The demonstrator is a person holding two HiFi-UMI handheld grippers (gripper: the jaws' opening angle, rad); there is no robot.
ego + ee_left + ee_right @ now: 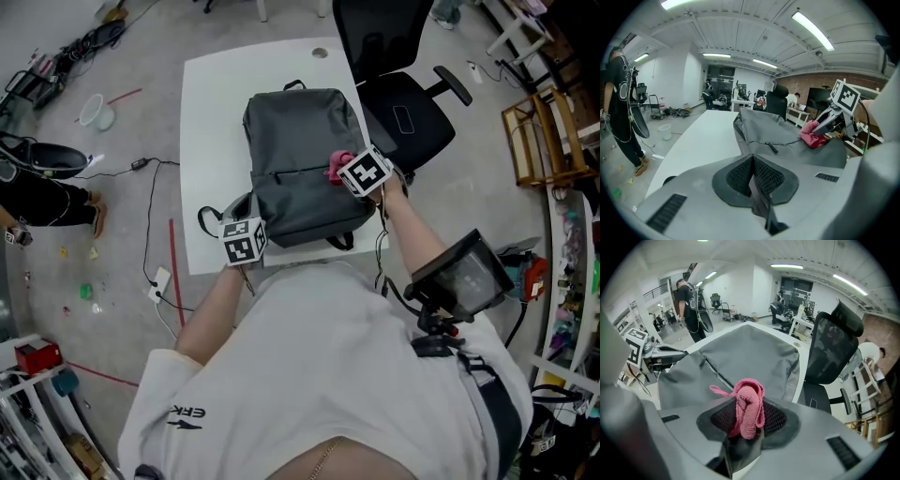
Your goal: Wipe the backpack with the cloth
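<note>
A grey backpack (300,159) (787,136) (745,352) lies flat on the white table (216,122). My right gripper (349,169) (745,427) is shut on a bunched pink cloth (335,167) (747,411) (812,136) and rests on the pack's right side, near its lower half. At the pack's near left corner, my left gripper (253,223) (752,176) (677,352) has its pads pressed together on a dark strip that looks like a backpack strap. A loose strap loop (202,221) curls on the table just left of it.
A black office chair (403,103) (829,348) stands against the table's far right side. A person in black (37,187) (621,108) stands on the floor to the left, near cables (150,234) and a white bucket (97,112). Wooden shelving (539,136) is at the right.
</note>
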